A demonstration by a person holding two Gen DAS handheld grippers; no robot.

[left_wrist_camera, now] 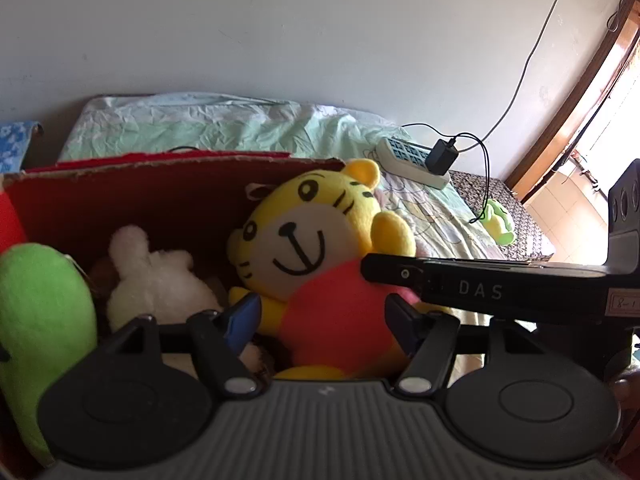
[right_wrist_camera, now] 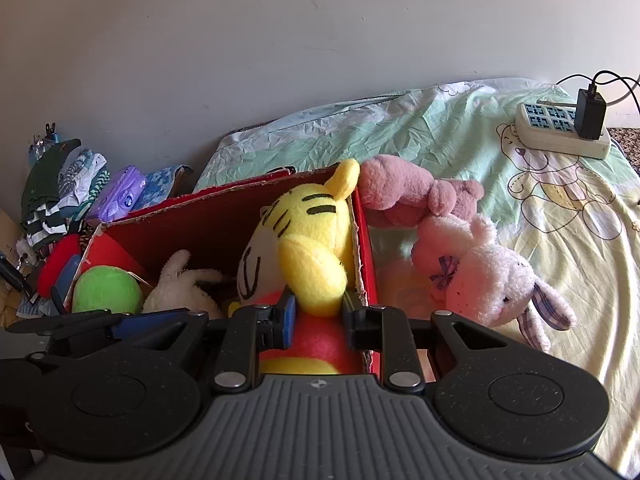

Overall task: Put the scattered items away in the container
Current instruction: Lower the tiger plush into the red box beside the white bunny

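Over red box [right_wrist_camera: 224,216] on bed [right_wrist_camera: 560,240] | step: placing tiger plush [right_wrist_camera: 304,240] | right gripper [right_wrist_camera: 318,314] clenched on its arm | left gripper [left_wrist_camera: 320,316] released, straddling it | next: let go; pink rabbit [right_wrist_camera: 480,272] remains outside.

A red cardboard box [right_wrist_camera: 366,240] with ragged rims stands on the bed. Inside, a yellow tiger plush [left_wrist_camera: 316,240] in a red shirt leans at the right wall, a white bunny [left_wrist_camera: 154,276] lies mid-box, a green plush [left_wrist_camera: 38,320] at the left. Outside the right wall lie a pink plush [right_wrist_camera: 404,192] and a pale pink rabbit [right_wrist_camera: 484,272], seemingly touching.
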